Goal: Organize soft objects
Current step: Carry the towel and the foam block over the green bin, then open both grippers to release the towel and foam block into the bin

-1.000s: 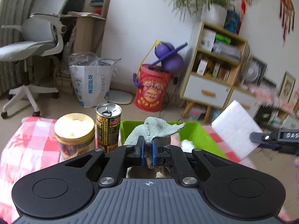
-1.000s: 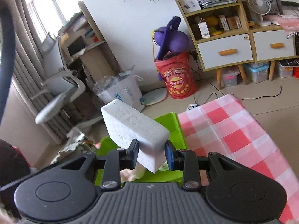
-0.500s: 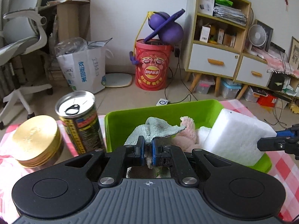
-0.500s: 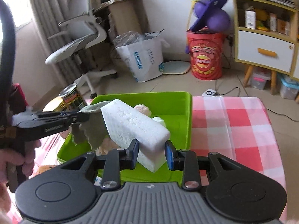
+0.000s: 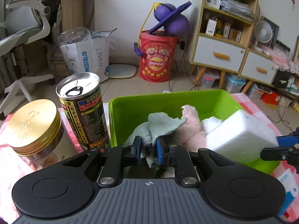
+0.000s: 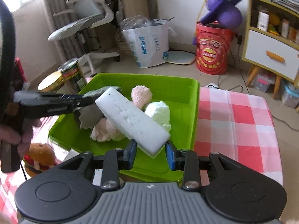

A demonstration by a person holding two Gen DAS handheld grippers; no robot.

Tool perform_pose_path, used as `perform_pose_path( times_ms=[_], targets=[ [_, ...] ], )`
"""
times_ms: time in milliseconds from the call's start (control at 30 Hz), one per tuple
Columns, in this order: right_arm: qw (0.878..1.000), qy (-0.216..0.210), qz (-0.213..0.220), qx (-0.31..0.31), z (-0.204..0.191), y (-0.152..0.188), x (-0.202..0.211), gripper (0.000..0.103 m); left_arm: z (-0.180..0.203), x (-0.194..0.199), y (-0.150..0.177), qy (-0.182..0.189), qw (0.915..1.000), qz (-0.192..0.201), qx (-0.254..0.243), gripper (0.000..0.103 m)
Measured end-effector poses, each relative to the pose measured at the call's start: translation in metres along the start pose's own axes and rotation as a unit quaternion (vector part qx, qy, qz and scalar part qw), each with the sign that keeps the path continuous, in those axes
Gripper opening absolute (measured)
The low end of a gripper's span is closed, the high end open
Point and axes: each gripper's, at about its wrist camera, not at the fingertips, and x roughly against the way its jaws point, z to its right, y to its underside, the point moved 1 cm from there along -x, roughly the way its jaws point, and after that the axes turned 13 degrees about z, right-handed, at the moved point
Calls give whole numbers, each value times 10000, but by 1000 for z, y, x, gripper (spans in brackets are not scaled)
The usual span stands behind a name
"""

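Checked cloth (image 6: 233, 115), green bin (image 6: 194, 100) nearly full

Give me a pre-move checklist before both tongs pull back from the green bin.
1. White foam block over the green bin: ok, it leans on the pink plush and a white lump.
2. Right tongs clear of the block: cannot tell; jaws are opening, the block's corner sits between them.
3. Left tongs clear of the grey-green cloth: not ok; jaws are opening, cloth lies between them.
4. Cloth inside the bin: ok.
5. Can and gold-lidded jar upright beside the bin: ok.
6. Burger plush binned: not ok, it lies outside.
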Motion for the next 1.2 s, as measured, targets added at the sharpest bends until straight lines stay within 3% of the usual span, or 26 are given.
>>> perform_pose_path(
  times_ms=[33,100,300,433,900,1200],
  targets=[
    [9999,11,0,-112,3,-1,2,30,0,4,-1,5,10000,19,18,34],
    [9994,10,54,-331,6,-5,9,39,2,14,-2,24,10000,74,32,45],
    [9973,147,310,-650,5,-15,40,45,3,53,-8,66,9995,269,175,69],
    [9964,204,457,-683,-3,-19,63,51,6,82,-7,44,9994,264,213,80],
    [9965,374,377,-651,-48,-7,105,61,7,150,16,-124,9999,-12,86,97],
    [9976,324,439,-430,-88,8,123,67,2,173,32,-213,9996,-76,167,98]
  ],
)
